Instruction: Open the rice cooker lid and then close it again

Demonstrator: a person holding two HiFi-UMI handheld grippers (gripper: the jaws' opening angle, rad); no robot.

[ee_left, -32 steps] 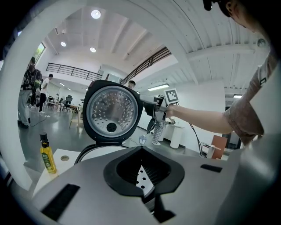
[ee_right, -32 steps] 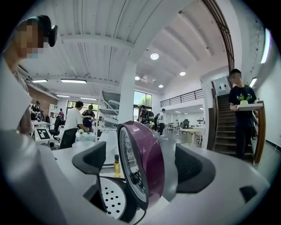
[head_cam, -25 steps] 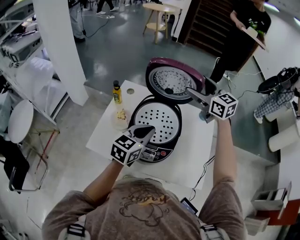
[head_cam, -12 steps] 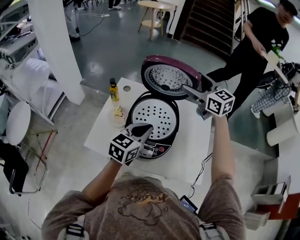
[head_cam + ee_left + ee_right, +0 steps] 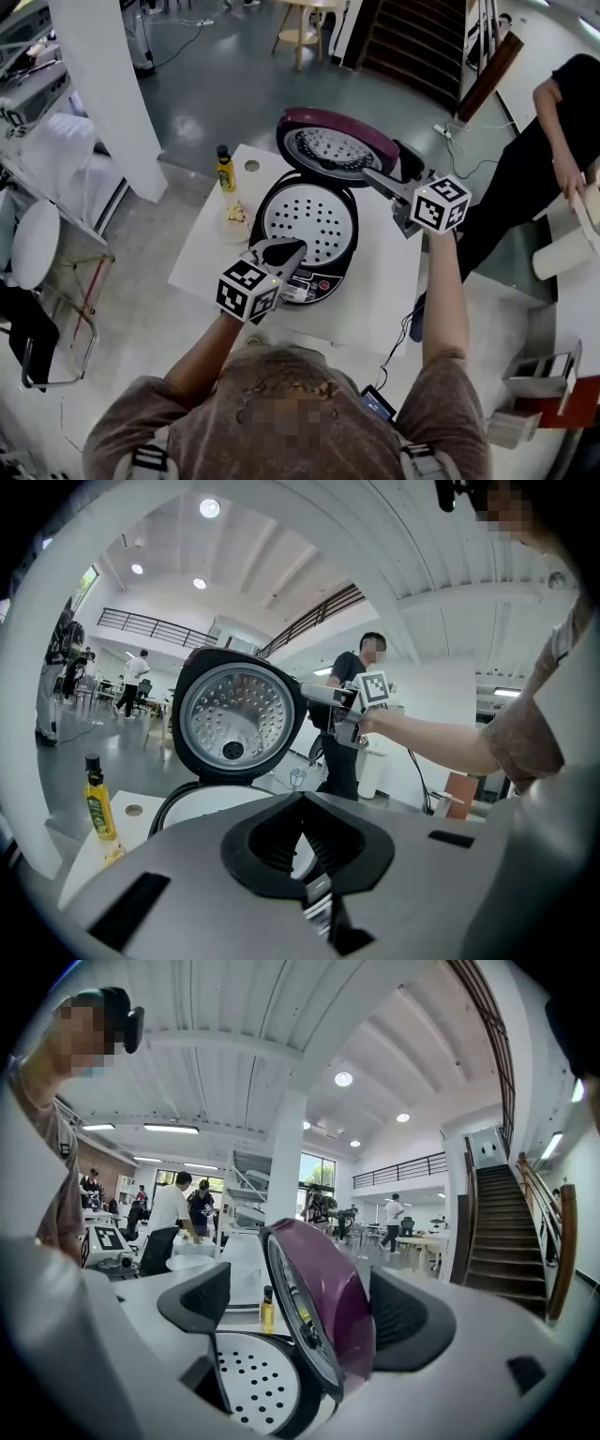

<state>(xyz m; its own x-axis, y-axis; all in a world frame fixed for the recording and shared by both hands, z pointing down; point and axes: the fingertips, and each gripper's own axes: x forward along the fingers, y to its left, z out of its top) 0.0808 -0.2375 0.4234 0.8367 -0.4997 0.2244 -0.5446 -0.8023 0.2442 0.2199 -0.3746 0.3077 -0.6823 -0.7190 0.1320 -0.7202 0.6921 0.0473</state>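
The rice cooker [image 5: 281, 292] stands on a white table [image 5: 375, 281], its white perforated inner plate [image 5: 307, 223] uncovered. Its maroon lid [image 5: 328, 150] stands upright at the back. My right gripper [image 5: 373, 176] is at the lid's right edge. In the right gripper view the lid [image 5: 328, 1288] sits between the wide jaws, with a gap left at the pad [image 5: 202, 1299]; the jaws have just been closing a little. My left gripper [image 5: 286, 249] is shut, tips together, over the cooker's front by the control panel. The left gripper view shows the lid's inside [image 5: 232, 719] and the right gripper [image 5: 319, 694].
A yellow bottle [image 5: 225, 171] and a small cup [image 5: 234, 217] stand on the table left of the cooker. A cable [image 5: 408, 328] hangs off the table's right edge. A person in black [image 5: 553, 159] stands at the right, a white pillar [image 5: 112, 94] at the left.
My right gripper has edged in around the lid's right edge. The lid stays upright and the left gripper has not moved. The person in black has walked off to the right.
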